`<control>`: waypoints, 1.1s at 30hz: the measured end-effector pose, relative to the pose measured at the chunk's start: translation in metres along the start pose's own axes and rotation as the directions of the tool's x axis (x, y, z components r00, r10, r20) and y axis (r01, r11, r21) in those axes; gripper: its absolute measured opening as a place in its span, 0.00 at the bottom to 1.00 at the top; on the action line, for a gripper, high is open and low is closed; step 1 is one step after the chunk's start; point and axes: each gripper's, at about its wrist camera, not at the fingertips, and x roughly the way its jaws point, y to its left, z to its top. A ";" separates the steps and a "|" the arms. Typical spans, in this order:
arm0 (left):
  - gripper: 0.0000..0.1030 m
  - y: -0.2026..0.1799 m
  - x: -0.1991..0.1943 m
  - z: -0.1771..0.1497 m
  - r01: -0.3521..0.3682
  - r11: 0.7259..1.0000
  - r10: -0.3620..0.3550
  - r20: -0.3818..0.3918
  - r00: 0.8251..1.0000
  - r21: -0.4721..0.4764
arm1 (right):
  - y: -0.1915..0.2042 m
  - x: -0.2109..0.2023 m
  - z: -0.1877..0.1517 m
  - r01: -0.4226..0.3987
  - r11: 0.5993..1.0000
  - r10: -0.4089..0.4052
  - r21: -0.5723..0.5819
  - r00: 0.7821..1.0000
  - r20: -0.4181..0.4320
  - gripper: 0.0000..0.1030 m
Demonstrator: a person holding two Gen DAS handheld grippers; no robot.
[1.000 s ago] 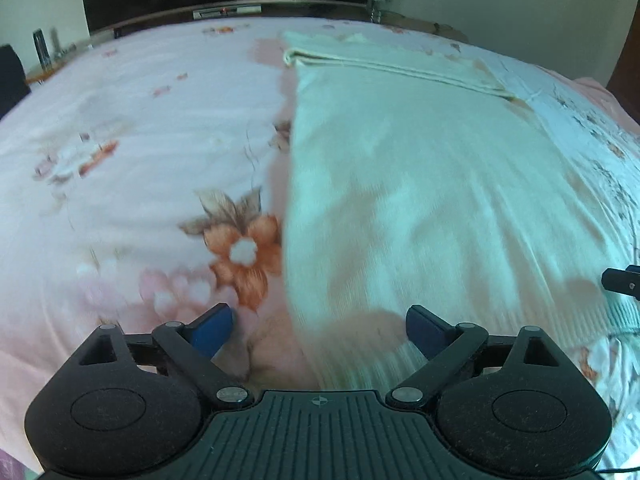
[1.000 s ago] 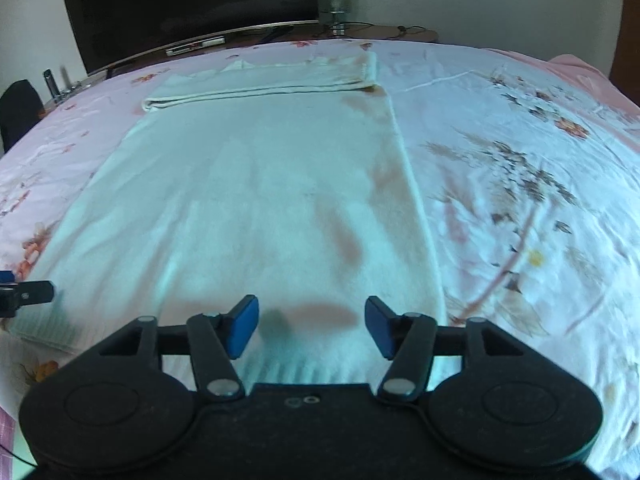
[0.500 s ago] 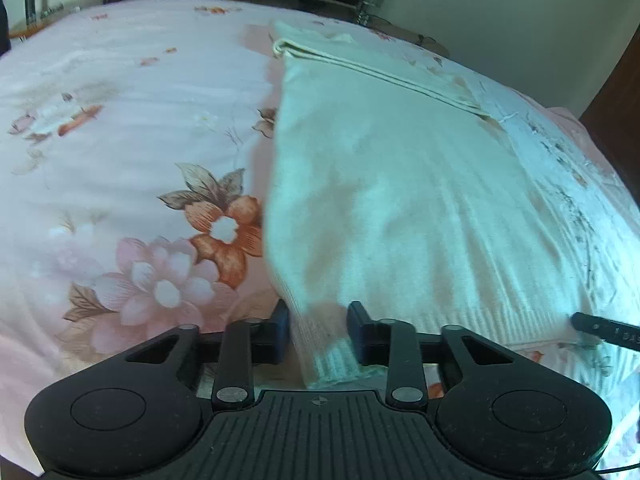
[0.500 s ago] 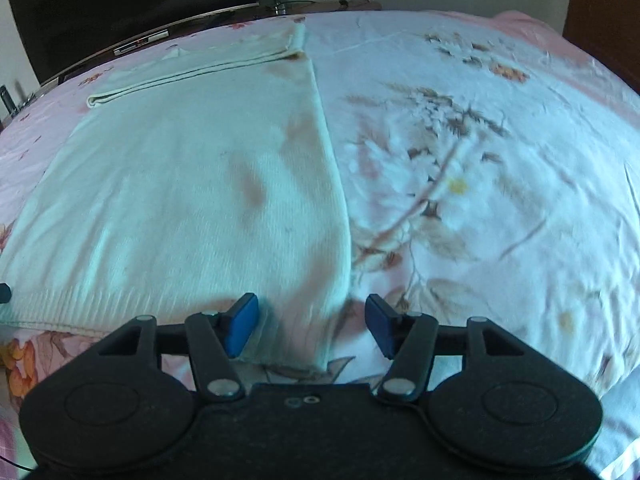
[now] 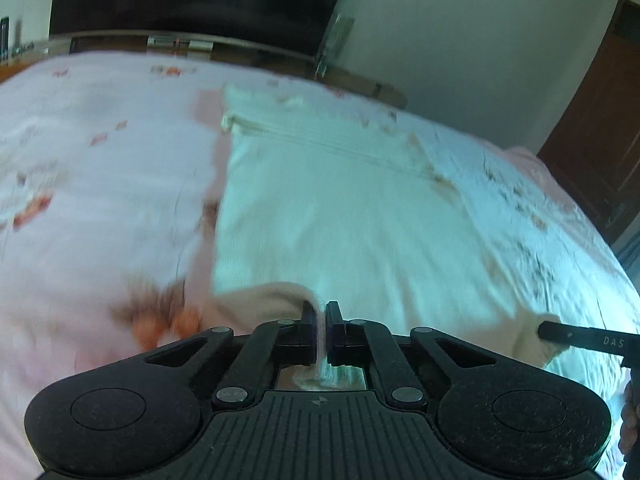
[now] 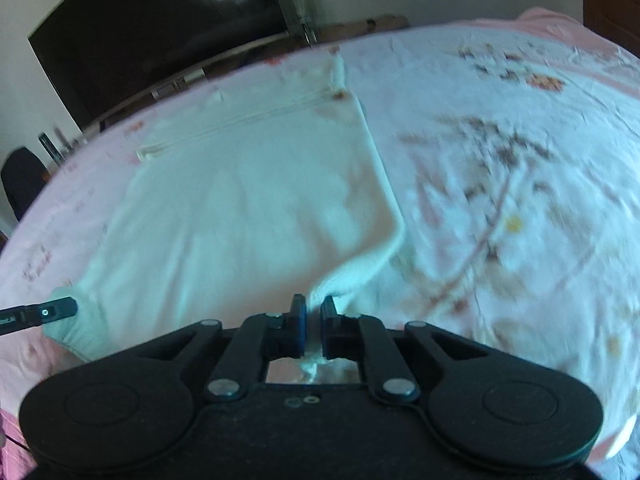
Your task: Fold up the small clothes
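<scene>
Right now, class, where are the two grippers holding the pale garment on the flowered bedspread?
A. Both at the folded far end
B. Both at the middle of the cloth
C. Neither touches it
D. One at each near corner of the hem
D: the left gripper and the right gripper are each shut on a near hem corner of the pale garment, lifting it off the bedspread.

The only lettering I can read is "DAS", in pale capitals on the black finger of my right tool [image 5: 584, 340] where it enters the left wrist view. Nothing else is legible; the rest is blurred.
</scene>
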 end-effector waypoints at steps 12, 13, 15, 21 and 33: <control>0.04 0.003 0.043 0.070 -0.044 0.999 0.046 0.075 0.996 -0.027 | 0.004 0.034 0.076 -0.035 0.999 0.038 -0.040 0.997 0.074 0.08; 0.04 0.004 0.046 0.073 -0.047 0.998 0.049 0.076 0.996 -0.031 | 0.004 0.037 0.080 -0.036 0.999 0.039 -0.040 0.996 0.078 0.08; 0.04 0.004 0.054 0.080 -0.050 0.998 0.054 0.079 0.995 -0.041 | 0.004 0.043 0.089 -0.036 0.998 0.039 -0.044 0.996 0.086 0.08; 0.04 0.008 0.080 0.113 -0.062 0.996 0.068 0.106 0.992 -0.060 | -0.001 0.068 0.123 -0.042 0.999 0.046 -0.034 0.991 0.122 0.08; 0.04 0.017 0.166 0.199 -0.106 0.987 0.127 0.185 0.974 -0.120 | -0.013 0.154 0.216 -0.061 0.998 0.062 -0.010 0.979 0.194 0.08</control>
